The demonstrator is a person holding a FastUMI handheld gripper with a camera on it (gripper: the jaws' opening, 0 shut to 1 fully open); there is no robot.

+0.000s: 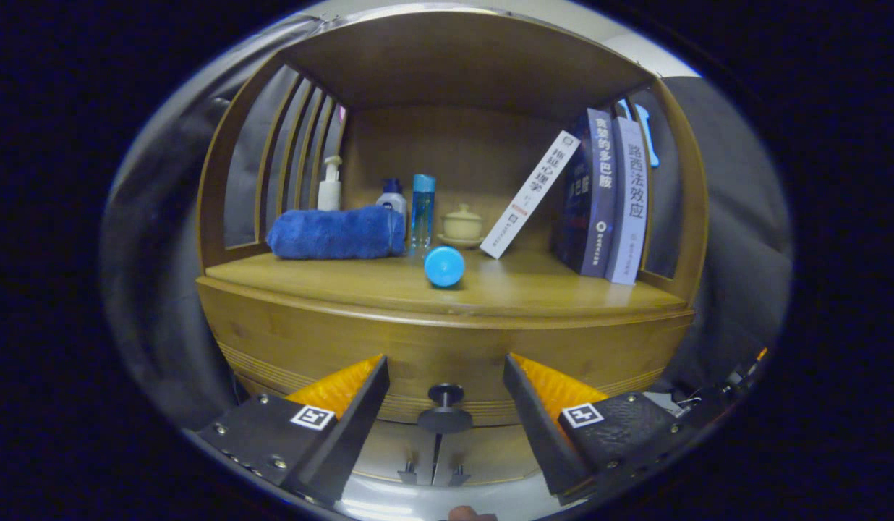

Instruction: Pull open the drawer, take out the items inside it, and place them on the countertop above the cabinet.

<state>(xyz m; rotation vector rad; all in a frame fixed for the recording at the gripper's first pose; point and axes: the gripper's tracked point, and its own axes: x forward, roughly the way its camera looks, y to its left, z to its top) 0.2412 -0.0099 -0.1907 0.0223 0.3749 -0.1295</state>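
Note:
A wooden cabinet faces me, its drawer front closed under the countertop. The drawer's dark round knob sits between and just beyond my fingertips. My gripper is open, fingers spread on either side of the knob, touching nothing. A small blue round object lies on the countertop near its front edge. The drawer's contents are hidden.
On the countertop stand a rolled blue towel, a pump bottle, a small bottle, a tall blue bottle, a lidded cup on a saucer and three books. Slatted wooden sides and a roof enclose the shelf.

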